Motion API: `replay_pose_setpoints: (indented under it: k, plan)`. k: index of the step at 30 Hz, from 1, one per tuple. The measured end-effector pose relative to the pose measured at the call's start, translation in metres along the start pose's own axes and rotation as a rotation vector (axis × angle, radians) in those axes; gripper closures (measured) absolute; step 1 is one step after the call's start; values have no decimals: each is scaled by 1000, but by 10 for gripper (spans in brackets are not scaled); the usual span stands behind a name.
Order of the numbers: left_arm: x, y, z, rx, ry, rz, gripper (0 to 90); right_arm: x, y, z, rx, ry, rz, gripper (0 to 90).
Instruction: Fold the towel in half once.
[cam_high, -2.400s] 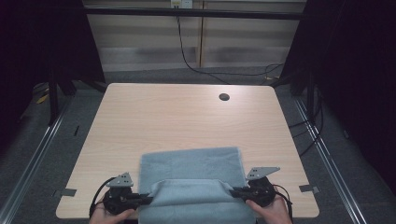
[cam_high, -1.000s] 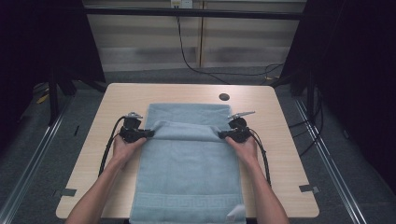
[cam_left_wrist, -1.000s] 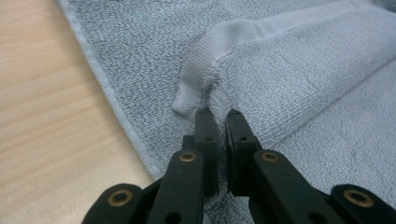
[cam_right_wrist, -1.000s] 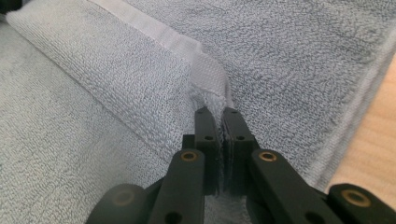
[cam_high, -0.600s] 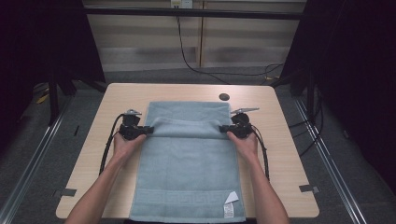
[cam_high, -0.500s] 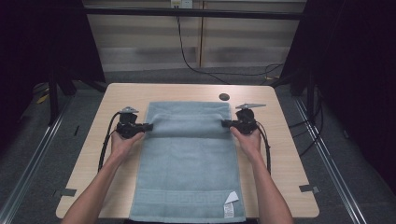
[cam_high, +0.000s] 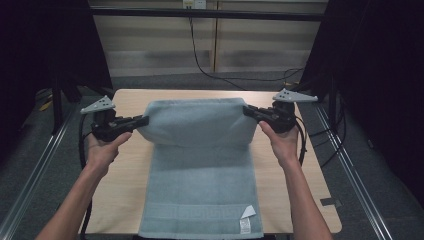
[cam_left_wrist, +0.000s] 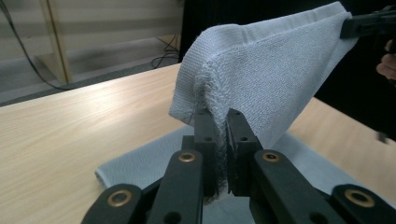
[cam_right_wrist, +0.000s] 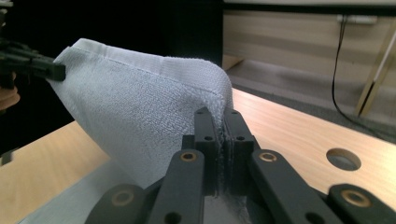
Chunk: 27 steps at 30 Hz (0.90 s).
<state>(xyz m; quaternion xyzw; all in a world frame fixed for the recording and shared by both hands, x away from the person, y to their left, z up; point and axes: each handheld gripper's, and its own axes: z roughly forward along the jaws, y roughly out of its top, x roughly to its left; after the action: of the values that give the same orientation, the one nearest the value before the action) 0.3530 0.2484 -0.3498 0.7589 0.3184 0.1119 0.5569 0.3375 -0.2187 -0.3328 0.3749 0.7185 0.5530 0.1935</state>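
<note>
Far edge now lifted: pale blue towel (cam_high: 200, 165), 2 corners pinched.

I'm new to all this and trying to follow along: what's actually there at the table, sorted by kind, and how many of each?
Towels: 1, the pale blue towel, its far end lifted
Handheld grippers: 2, the left gripper and the right gripper, each clamped on a towel corner
Tables: 1, the wooden table
Total: 4

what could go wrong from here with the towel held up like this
1. The left gripper and right gripper each pinch just a corner of the towel; a tug might pull one free.
2. The towel's near end hangs over the table edge, so its weight may drag the rest off.
3. Uneven lowering would likely leave a crooked fold.
</note>
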Motion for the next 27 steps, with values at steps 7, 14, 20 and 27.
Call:
replay_pose_setpoints:
  k: [7,14,20,27]
  plan:
    - [-37,-44,-13,69,-32,78,843,27,-35,-32,47,89,10,868]
    - [-38,-103,0,133,-75,-28,836,39,-102,-41,193,86,38,861]
    - [-46,-128,-3,190,-113,-6,804,50,-140,-48,257,116,57,840]
    - [-62,-152,-12,253,-142,5,792,71,-166,-68,317,102,65,810]
